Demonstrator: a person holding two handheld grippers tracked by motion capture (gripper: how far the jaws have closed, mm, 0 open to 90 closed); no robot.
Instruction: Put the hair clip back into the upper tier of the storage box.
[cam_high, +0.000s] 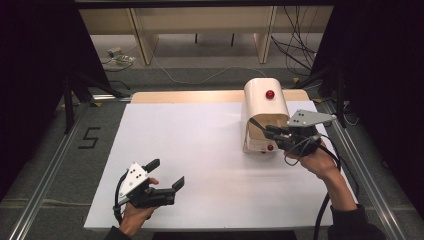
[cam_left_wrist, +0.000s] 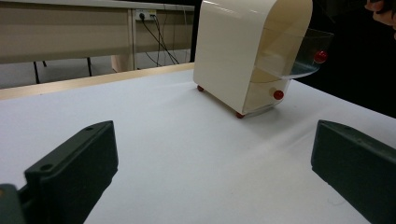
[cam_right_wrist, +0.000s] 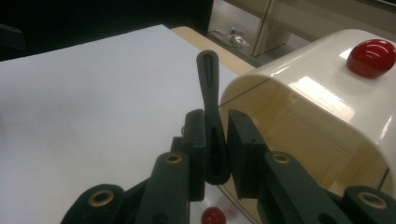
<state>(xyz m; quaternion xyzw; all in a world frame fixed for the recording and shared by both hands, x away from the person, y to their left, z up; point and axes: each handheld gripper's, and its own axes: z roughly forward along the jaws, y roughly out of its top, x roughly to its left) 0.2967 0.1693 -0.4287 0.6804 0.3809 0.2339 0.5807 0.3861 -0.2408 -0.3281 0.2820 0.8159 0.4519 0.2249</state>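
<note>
At the lower left of the high view, the left gripper (cam_high: 166, 173) rests on the white table (cam_high: 200, 150) with its jaws spread wide, holding nothing. At right of centre, the right gripper (cam_high: 270, 131) is clamped on a black utensil handle (cam_right_wrist: 210, 112) at the open front of the cream bread-box-style cabinet (cam_high: 265, 107) with red knobs (cam_high: 270, 94).

black handle's (cam_right_wrist: 210, 112) lower end hidden between right gripper's (cam_right_wrist: 215, 149) fingers
</note>
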